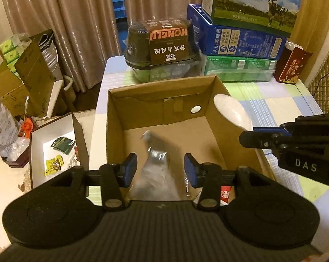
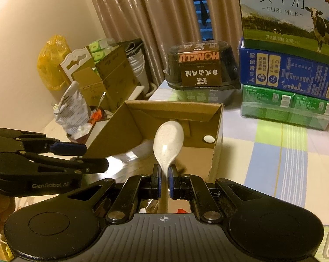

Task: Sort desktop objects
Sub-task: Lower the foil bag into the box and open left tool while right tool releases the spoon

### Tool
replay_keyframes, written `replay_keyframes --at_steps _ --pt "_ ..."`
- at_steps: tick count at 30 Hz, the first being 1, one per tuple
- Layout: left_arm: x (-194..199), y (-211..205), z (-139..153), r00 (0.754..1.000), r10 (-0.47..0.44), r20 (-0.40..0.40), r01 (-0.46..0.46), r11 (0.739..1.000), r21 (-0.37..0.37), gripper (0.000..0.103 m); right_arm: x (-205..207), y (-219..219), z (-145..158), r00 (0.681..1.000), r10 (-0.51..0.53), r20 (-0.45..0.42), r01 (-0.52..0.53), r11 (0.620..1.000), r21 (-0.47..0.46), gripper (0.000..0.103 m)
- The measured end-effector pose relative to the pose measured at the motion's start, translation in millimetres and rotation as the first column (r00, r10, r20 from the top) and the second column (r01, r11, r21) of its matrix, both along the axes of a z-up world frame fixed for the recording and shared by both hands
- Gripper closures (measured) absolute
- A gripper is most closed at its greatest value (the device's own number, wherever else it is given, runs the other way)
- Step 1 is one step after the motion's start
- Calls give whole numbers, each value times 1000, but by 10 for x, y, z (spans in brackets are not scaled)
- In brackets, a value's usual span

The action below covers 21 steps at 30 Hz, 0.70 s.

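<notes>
An open cardboard box point(image 1: 164, 85) point(image 2: 175, 106) stands on the table in front of both grippers. My left gripper point(image 1: 160, 167) point(image 2: 83, 157) hovers over the box's near side. A blurred silver foil packet point(image 1: 155, 152) hangs between its blue pads with a gap on each side, so the jaws are open. My right gripper point(image 2: 164, 179) point(image 1: 262, 139) is shut on the handle of a white speckled spoon point(image 2: 167, 139) point(image 1: 232, 111). The spoon's bowl points up over the box's right wall.
A white tray box point(image 1: 55, 152) with snack packets sits left of the cardboard box. Behind it are a black HONGLU container point(image 1: 164, 43), stacked milk cartons point(image 1: 251, 6), a green pack point(image 1: 238, 69) and a red box point(image 1: 293, 65). Checked tablecloth point(image 1: 284, 100) lies right.
</notes>
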State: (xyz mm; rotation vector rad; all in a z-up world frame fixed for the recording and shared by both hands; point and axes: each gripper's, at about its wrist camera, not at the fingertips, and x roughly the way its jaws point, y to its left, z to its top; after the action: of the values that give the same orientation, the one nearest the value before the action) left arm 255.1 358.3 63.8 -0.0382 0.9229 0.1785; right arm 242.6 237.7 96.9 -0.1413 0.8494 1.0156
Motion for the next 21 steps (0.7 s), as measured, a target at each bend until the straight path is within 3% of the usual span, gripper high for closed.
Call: replay_keyframes --at_steps 10,11,12,14,21 --pt "-56 33 -28 1000 11 1 -11 1000 0 61 42 15 -27 999 -17 -35 18 999 39 96" --pt "-60 36 -29 1000 12 0 -12 1000 2 61 57 8 -32 999 -23 -47 25 999 47 86" --pt "-62 37 -31 1000 13 0 -13 1000 6 61 70 -9 -32 998 -27 -51 30 998 55 66" --pt "-73 42 -37 1000 15 0 -15 1000 5 61 74 -43 -23 999 -36 -39 38 997 68 48" --pt "-96 52 -54 1000 16 0 -16 1000 0 57 104 -120 -25 998 -49 -29 51 997 60 47"
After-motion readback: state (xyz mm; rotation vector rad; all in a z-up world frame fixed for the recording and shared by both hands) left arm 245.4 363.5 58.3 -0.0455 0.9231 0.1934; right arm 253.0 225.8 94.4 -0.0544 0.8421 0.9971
